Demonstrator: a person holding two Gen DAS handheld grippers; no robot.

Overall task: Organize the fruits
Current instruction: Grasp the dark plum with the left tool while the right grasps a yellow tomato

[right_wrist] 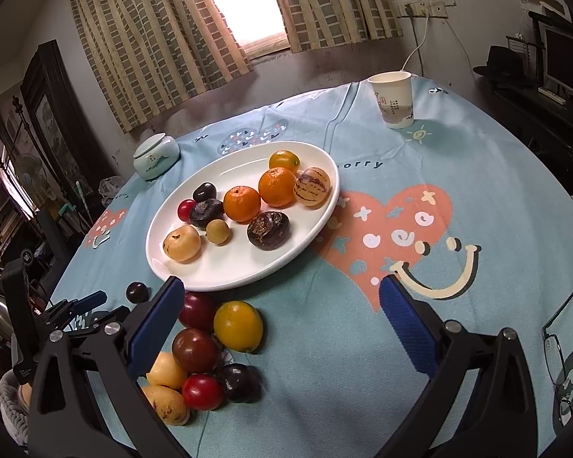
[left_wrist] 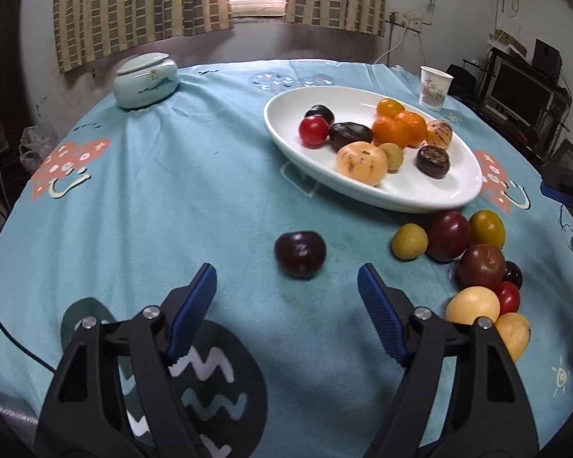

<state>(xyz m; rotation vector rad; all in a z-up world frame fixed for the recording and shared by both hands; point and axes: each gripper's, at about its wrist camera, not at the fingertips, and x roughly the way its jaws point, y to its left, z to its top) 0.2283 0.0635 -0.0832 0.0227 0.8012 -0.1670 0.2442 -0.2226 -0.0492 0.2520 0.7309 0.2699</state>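
Fruits lay partly on the white plate [left_wrist: 286, 141], partly loose on the counter [left_wrist: 172, 191]; the left claw [left_wrist: 286, 282], released and empty, faced a lone dark plum [left_wrist: 300, 254], so pickup seemed under way, needing an advance and squeeze.

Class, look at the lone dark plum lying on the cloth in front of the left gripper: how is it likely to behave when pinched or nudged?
The dark plum looks round with nothing beside it, so a nudge would probably roll it. Its skin shines, so the left gripper pads might slip off-centre. It likely bruises if squeezed hard.
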